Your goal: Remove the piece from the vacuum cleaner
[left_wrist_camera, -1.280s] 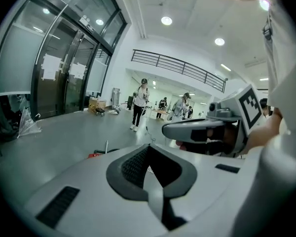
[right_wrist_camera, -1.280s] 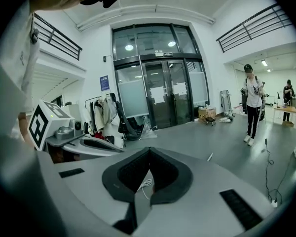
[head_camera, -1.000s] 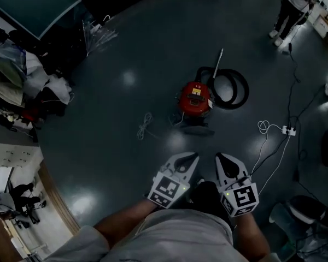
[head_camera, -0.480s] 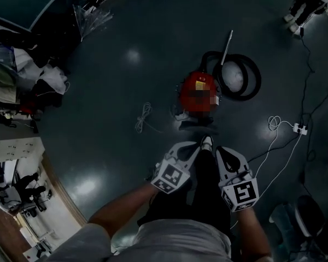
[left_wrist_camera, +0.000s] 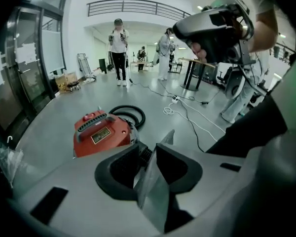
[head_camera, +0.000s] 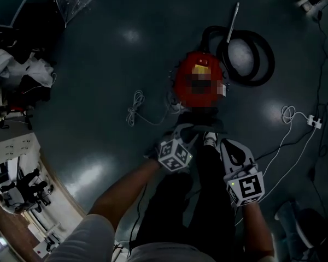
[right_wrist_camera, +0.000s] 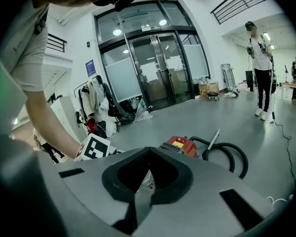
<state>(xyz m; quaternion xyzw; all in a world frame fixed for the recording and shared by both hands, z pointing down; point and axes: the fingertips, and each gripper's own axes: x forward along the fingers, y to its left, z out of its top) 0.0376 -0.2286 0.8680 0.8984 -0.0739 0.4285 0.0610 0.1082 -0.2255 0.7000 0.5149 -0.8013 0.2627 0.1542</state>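
The red vacuum (head_camera: 199, 83) sits on the floor right in front of the person, with its hose (head_camera: 251, 59) coiled behind it. The left gripper (head_camera: 187, 129) hangs at the vacuum's near end, its jaws opening and gripping nothing. The right gripper (head_camera: 231, 145) is just beside it, closed and empty.

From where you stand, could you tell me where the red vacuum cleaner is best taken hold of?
Grip the dark ribbed carry handle along the top of the red vacuum cleaner, coming from above and closing across the bar. That probably suits best: the body looks broad and rounded, the handle narrow.
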